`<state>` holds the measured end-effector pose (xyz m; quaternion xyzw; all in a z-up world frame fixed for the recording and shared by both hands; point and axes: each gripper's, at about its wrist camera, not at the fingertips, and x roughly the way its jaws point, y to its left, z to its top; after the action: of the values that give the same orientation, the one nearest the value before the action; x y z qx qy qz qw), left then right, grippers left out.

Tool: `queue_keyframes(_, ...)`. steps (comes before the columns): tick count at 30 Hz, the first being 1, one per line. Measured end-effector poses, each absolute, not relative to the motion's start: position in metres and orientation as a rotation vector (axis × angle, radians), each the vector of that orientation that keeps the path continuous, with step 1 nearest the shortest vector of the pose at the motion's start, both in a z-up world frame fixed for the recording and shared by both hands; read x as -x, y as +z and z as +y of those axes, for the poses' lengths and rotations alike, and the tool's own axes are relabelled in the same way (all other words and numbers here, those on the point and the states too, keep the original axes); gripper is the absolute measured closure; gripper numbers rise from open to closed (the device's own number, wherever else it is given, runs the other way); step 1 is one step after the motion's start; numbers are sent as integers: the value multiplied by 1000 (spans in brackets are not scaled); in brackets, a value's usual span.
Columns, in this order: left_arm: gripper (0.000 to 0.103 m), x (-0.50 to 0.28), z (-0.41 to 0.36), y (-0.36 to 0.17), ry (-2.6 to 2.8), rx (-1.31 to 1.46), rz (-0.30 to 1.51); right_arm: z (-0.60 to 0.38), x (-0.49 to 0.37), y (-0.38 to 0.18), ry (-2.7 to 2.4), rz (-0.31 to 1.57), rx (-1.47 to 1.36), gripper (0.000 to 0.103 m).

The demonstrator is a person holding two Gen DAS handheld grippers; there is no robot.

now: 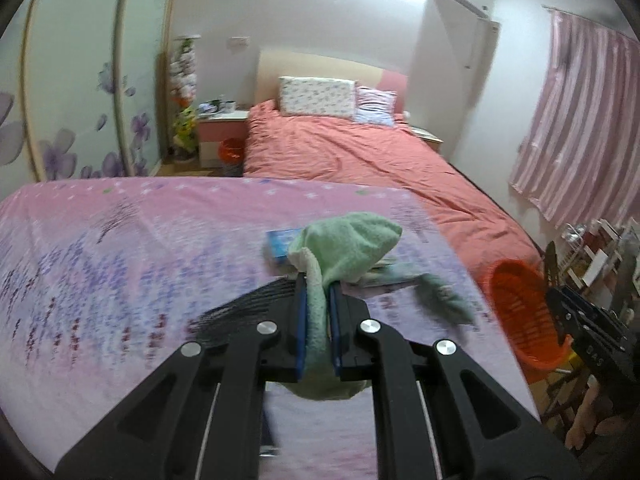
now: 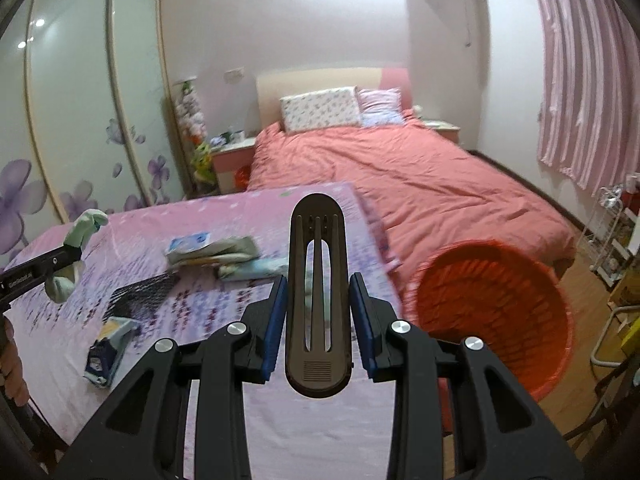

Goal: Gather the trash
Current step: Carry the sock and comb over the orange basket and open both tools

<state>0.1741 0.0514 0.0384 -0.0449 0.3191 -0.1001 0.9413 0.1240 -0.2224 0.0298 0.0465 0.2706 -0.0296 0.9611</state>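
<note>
My left gripper (image 1: 318, 280) is shut on a pale green cloth (image 1: 348, 244) that bunches above the pads and hangs below them, lifted off the pink flowered table (image 1: 120, 260). The right wrist view shows the same gripper (image 2: 74, 252) and cloth (image 2: 86, 224) at the far left. My right gripper (image 2: 319, 280) is shut on a dark brown slotted plastic piece (image 2: 316, 208) that stands up between its blue pads. An orange basket (image 2: 492, 300) sits on the floor to the right of the table, below the right gripper; in the left wrist view the basket (image 1: 520, 320) is partly hidden behind the right gripper (image 1: 560, 304).
On the table lie a pile of blue and white wrappers (image 2: 212, 252), a black mesh item (image 2: 144, 292) and a small carton (image 2: 108, 348). A bed with a coral cover (image 2: 400, 184) stands beyond. A wire rack (image 2: 612, 240) is at the right wall.
</note>
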Motion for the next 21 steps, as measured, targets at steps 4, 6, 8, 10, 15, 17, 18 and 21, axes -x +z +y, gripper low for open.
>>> queue_keyframes(4,92,-169,12,43,-270,68,643,-244,-118,30,-106,526,-108,70)
queue_keyframes(6,92,-168,-9,44,-307,58,642,-256,-116,29,-126,521,-124,70)
queue_keyframes(8,92,-168,-25,44,-334,53,645,-269,-115,26,-145,517,-140,70)
queue_keyframes(10,92,-167,-46,43,-370,47,649,-283,-114,24,-166,515,-158,70)
queue_keyframes(15,92,-164,-91,36,-454,36,660,-309,-116,15,-208,515,-194,70)
queue_keyframes(17,92,-164,-111,33,-493,32,668,-320,-118,10,-221,518,-210,70)
queue_keyframes(18,92,-165,-123,31,-514,30,673,-324,-119,8,-226,519,-216,70)
queue_keyframes(21,92,-168,-155,23,-578,20,689,-340,-122,1,-237,520,-254,70)
